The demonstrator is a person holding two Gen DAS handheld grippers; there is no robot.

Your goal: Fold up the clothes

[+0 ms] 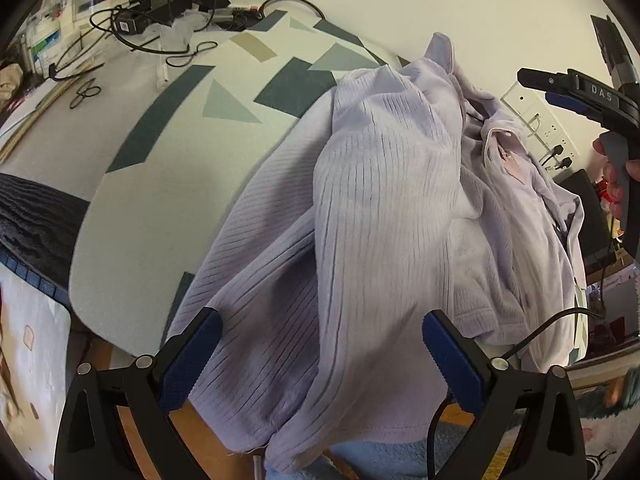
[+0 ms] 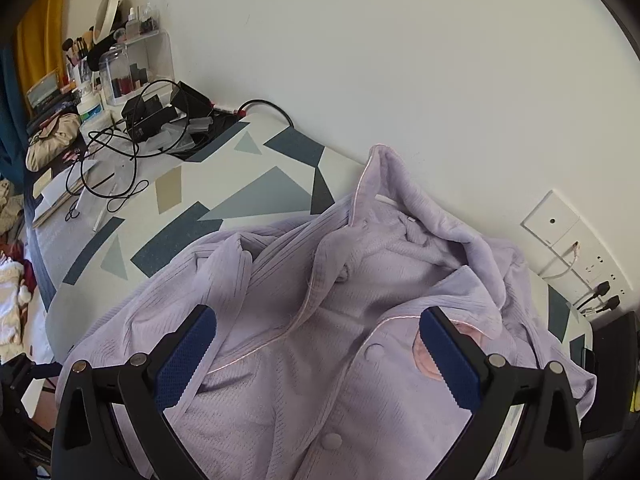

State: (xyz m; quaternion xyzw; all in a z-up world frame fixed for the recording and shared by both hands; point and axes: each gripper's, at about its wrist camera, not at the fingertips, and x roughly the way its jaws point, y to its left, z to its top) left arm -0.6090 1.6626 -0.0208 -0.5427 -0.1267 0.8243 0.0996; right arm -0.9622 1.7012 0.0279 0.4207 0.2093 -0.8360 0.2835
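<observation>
A crumpled lilac ribbed garment (image 1: 380,208) with a collar and buttons lies heaped on the patterned board (image 1: 168,152), one part hanging over the near edge. My left gripper (image 1: 322,354) hovers open above the hanging ribbed part, nothing between its blue pads. In the right wrist view the same garment (image 2: 340,320) shows its collar, pink piping and round buttons. My right gripper (image 2: 318,354) stands open just above the button placket. The right gripper's body, held by a hand (image 1: 616,184), shows at the right edge of the left wrist view.
The board (image 2: 224,200) has grey, blue and tan shapes. Black cables and adapters (image 1: 160,16) lie at its far end, with cosmetics and jars (image 2: 116,64) beyond. A white wall runs behind, with sockets and plugs (image 2: 580,268) at the right.
</observation>
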